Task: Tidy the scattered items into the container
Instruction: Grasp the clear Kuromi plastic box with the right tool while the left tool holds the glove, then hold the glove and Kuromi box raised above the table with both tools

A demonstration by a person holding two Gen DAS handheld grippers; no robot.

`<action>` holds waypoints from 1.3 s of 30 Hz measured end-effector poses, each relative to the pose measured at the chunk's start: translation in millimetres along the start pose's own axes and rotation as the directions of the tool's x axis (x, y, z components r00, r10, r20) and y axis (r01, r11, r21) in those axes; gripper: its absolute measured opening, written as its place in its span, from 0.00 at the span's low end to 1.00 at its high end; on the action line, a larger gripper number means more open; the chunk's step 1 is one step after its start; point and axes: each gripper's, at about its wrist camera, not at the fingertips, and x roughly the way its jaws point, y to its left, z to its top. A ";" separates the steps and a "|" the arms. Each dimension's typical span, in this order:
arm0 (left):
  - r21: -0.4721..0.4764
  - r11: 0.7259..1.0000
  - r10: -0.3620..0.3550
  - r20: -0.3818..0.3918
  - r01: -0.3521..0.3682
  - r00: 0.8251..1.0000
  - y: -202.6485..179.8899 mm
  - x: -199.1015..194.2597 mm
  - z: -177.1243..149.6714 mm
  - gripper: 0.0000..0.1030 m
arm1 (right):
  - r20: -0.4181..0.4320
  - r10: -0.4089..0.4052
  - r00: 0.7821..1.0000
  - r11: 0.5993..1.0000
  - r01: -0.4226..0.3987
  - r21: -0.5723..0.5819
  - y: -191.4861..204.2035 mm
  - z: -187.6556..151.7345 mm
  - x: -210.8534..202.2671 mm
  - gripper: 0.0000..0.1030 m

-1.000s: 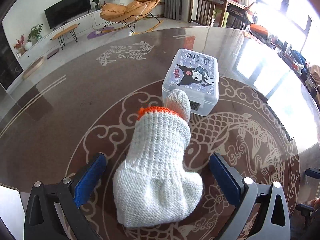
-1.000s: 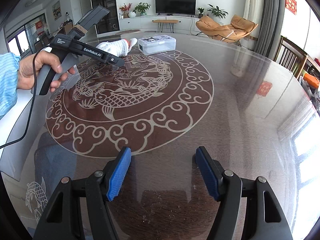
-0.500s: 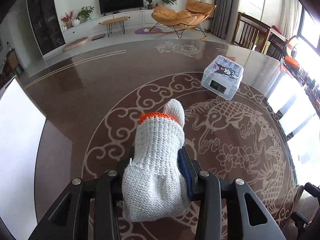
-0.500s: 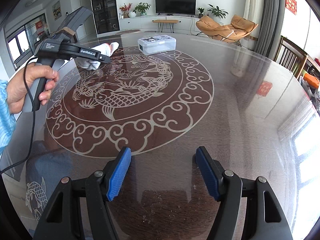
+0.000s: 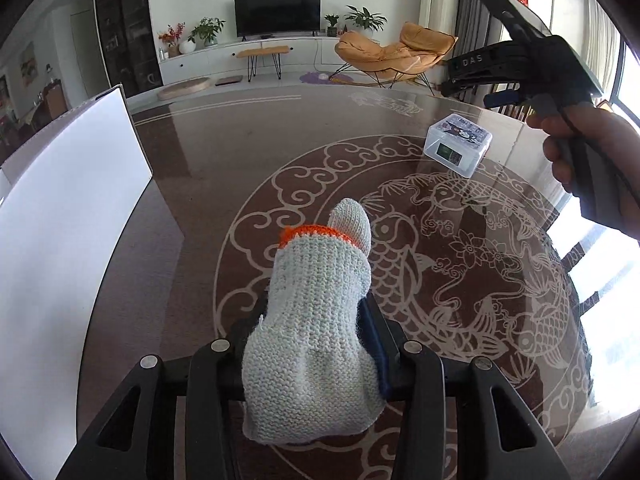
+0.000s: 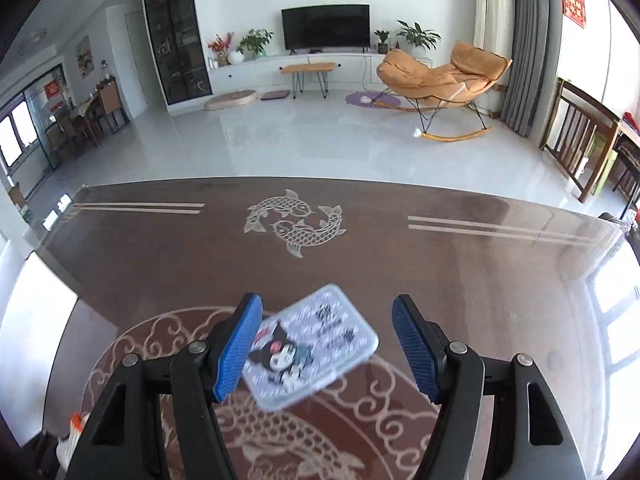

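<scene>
The clear plastic lidded box with a cartoon print (image 6: 312,350) sits closed on the dark patterned table (image 6: 460,256) beneath the wide-open right gripper (image 6: 326,350), while the left gripper (image 5: 316,320), jaws easing open, still pinches the white knitted orange-cuffed glove (image 5: 316,320).

This is a home living room. Against the far white wall a flat-screen television (image 6: 325,26) stands on a long low white cabinet (image 6: 296,68) with potted plants (image 6: 418,36) and a vase of flowers (image 6: 220,46), and an orange-cushioned rocking chair (image 6: 440,76) sits on the glossy tiled floor (image 6: 320,140). In the foreground is a dark glass-topped table (image 6: 480,280) patterned with fish and clouds.
</scene>
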 end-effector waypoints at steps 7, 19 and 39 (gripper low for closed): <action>-0.043 0.998 -0.048 0.012 0.049 0.999 4.0 0.5 5.6 0.41 | -0.166 0.139 0.976 0.980 -0.159 -0.117 32.5 -8.2 40.8 0.67; 0.018 1.000 -0.004 -0.003 0.004 1.000 -14.1 -3.5 1.2 0.43 | -0.170 0.306 0.937 0.775 -0.349 -0.527 16.3 -168.8 -94.6 0.66; -0.023 0.999 0.040 -0.008 -0.040 0.999 -31.1 -43.8 -50.7 0.48 | 0.001 0.231 0.973 0.968 -0.230 -0.096 -21.5 -221.9 -124.1 0.66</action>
